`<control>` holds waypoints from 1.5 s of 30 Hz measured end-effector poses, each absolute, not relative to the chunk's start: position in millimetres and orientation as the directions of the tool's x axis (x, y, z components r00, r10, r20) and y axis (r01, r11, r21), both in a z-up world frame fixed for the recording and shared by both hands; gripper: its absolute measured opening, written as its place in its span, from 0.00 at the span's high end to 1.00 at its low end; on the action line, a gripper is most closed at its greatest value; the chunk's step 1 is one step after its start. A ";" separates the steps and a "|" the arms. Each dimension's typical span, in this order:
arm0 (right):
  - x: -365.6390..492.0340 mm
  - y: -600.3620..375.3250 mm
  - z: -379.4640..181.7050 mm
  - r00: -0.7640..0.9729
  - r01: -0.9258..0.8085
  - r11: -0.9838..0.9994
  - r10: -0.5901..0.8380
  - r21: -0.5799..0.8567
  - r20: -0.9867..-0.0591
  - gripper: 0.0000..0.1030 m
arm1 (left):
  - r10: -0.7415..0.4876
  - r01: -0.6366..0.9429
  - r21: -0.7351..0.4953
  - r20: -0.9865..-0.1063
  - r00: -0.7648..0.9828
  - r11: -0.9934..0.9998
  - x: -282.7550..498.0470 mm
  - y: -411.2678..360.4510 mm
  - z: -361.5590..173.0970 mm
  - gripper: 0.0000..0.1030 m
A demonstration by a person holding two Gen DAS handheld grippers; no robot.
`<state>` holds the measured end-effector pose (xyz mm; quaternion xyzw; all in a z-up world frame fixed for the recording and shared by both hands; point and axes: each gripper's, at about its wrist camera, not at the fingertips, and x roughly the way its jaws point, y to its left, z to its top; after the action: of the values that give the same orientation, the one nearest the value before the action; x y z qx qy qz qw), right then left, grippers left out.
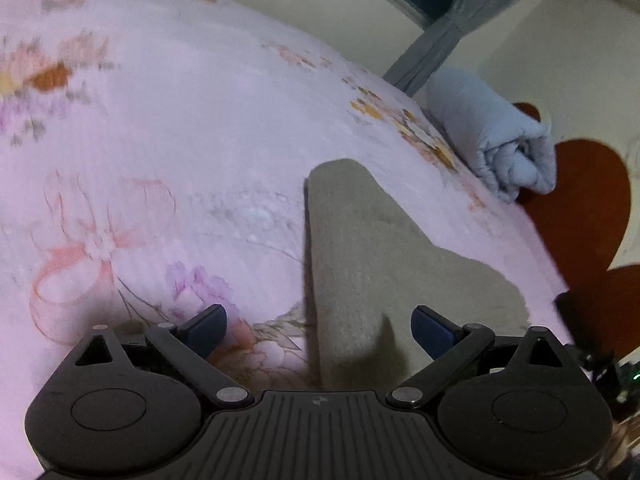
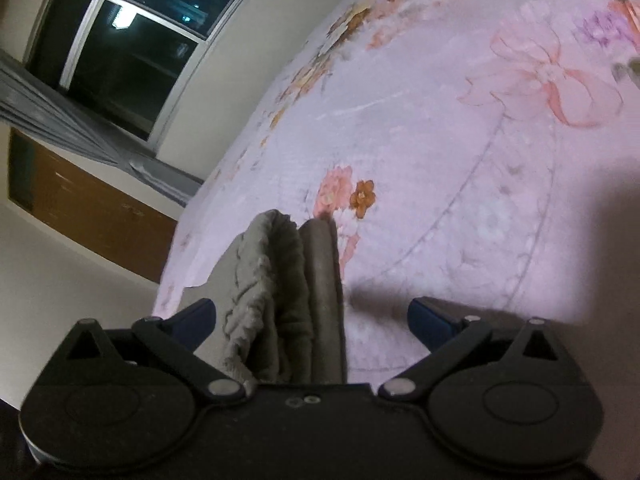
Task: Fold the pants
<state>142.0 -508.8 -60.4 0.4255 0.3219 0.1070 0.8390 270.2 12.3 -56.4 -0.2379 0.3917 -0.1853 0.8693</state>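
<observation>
Grey-brown pants (image 1: 360, 248) lie flat on a pink floral bedsheet (image 1: 180, 128), one leg running away from me toward the bed's far side. My left gripper (image 1: 319, 326) is open just above the near part of the pants, its blue fingertips (image 1: 206, 326) spread wide and holding nothing. In the right wrist view the pants (image 2: 288, 288) show as a folded, bunched stack with a gathered waistband, near the bed's left edge. My right gripper (image 2: 310, 320) is open over this stack, with the cloth between its spread fingers.
A rolled light-blue cloth (image 1: 492, 136) lies at the bed's far right edge, beside a red heart-patterned surface (image 1: 580, 200). A dark window (image 2: 120, 40), grey curtain (image 2: 60, 120) and a wooden panel (image 2: 92, 208) stand beyond the bed's left edge.
</observation>
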 end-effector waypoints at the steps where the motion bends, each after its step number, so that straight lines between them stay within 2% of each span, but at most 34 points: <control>1: 142.2 -509.5 -60.9 0.769 0.090 0.601 0.464 0.794 -0.439 0.05 | -0.518 0.134 -0.573 -0.585 0.624 0.808 270.8 12.8 -58.9 0.04; 11: 159.7 -498.1 -78.6 0.694 0.035 0.423 0.642 0.905 -0.327 0.05 | -0.647 0.117 -0.728 -0.509 0.568 0.676 286.9 4.1 -84.8 0.03; 18: 170.1 -497.3 -86.1 0.655 0.044 0.347 0.698 0.937 -0.290 0.05 | -0.759 0.116 -0.839 -0.411 0.505 0.532 307.0 7.7 -103.6 0.02; 26: 171.7 -505.5 -89.6 0.607 0.023 0.255 0.765 0.967 -0.216 0.05 | -0.836 0.190 -0.858 -0.378 0.397 0.477 316.6 -7.9 -107.3 0.01; 28: 172.0 -507.1 -88.6 0.598 0.016 0.275 0.768 0.961 -0.229 0.06 | -0.847 0.192 -0.867 -0.365 0.386 0.460 317.5 -8.7 -107.3 0.01; 30: 172.0 -509.2 -82.1 0.622 0.025 0.390 0.715 0.920 -0.320 0.17 | -0.849 0.185 -0.872 -0.359 0.388 0.453 317.9 -7.8 -108.3 0.01; 31: 171.2 -510.5 -81.8 0.631 0.024 0.400 0.705 0.916 -0.324 0.19 | -0.851 0.184 -0.875 -0.355 0.387 0.448 318.4 -7.9 -108.8 0.02; 33: 166.3 -513.3 -79.3 0.628 0.030 0.411 0.702 0.911 -0.337 0.20 | -0.851 0.190 -0.870 -0.362 0.380 0.455 318.6 -8.8 -108.8 0.02; 37: 156.0 -514.0 -75.9 0.605 0.036 0.427 0.711 0.904 -0.360 0.16 | -0.856 0.186 -0.874 -0.361 0.371 0.449 319.8 -5.8 -112.5 0.02; 40: 169.0 -502.0 -77.4 0.576 0.017 0.425 0.736 0.905 -0.356 0.05 | -0.851 0.183 -0.871 -0.366 0.377 0.456 321.3 -9.0 -112.9 0.01; 41: 178.3 -494.9 -79.0 0.558 0.008 0.396 0.760 0.918 -0.332 0.05 | -0.848 0.179 -0.870 -0.369 0.381 0.459 321.4 -9.7 -112.0 0.01; 43: 195.7 -481.5 -78.9 0.548 -0.012 0.426 0.760 0.905 -0.350 0.05 | -0.839 0.166 -0.872 -0.367 0.401 0.461 319.7 -9.7 -110.3 0.02; 44: 201.6 -478.2 -80.4 0.550 -0.008 0.426 0.757 0.905 -0.352 0.05 | -0.832 0.164 -0.867 -0.375 0.409 0.471 318.3 -11.1 -109.6 0.09; 45: 204.2 -476.4 -80.6 0.558 -0.009 0.423 0.754 0.906 -0.347 0.05 | -0.820 0.168 -0.853 -0.394 0.415 0.494 316.8 -13.6 -108.3 0.31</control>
<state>204.2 -476.4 -80.6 0.4722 0.3944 0.2559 0.7456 316.8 -13.6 -108.3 -0.3800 0.4292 -0.3293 0.7503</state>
